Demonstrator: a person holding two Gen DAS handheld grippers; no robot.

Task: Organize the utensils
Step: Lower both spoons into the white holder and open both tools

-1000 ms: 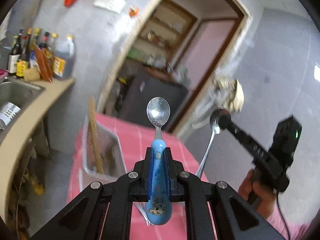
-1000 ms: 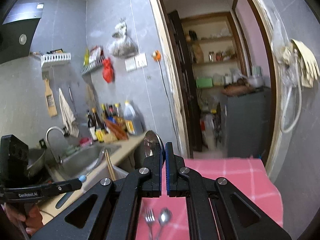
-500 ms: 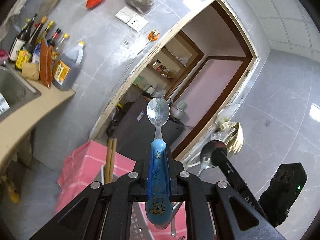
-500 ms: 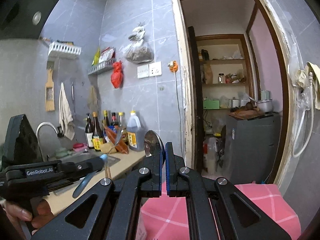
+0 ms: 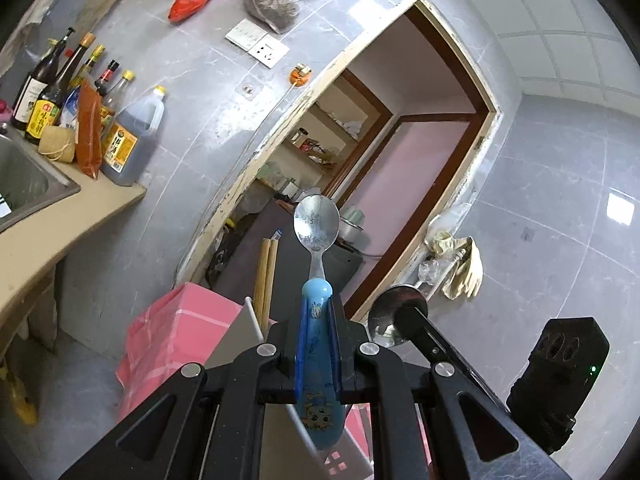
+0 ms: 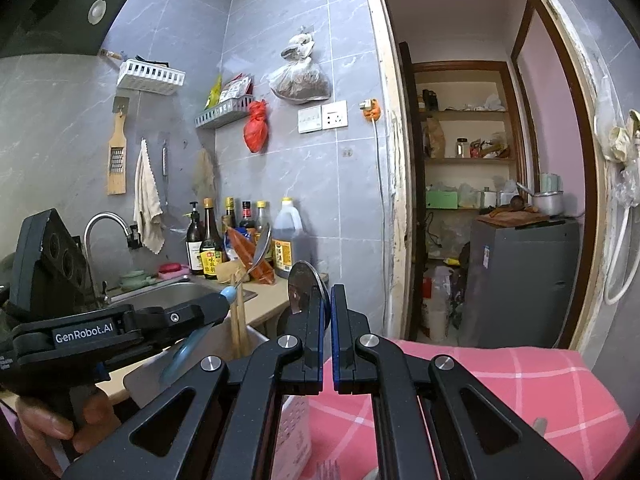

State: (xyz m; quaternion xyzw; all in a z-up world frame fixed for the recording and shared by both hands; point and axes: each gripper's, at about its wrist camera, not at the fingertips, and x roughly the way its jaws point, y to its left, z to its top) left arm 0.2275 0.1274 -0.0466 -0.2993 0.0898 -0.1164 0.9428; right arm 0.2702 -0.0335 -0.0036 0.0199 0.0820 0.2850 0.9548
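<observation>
2 close wrist views along each tool toward the doorway (image 5: 404, 184), sharing the bottle-lined counter (image 6: 256, 304).

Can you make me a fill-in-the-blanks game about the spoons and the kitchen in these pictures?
1. The left gripper holds a spoon with a ____ handle.
2. The right gripper jaws are shut on a ____.
3. The table wears a ____ checked cloth.
4. Wooden ____ stand in the holder.

Answers: blue; spoon; pink; chopsticks

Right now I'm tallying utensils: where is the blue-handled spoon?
The blue-handled spoon is clamped in the left gripper, bowl up, beside the chopsticks in the holder, left of the right gripper's steel spoon.
</observation>
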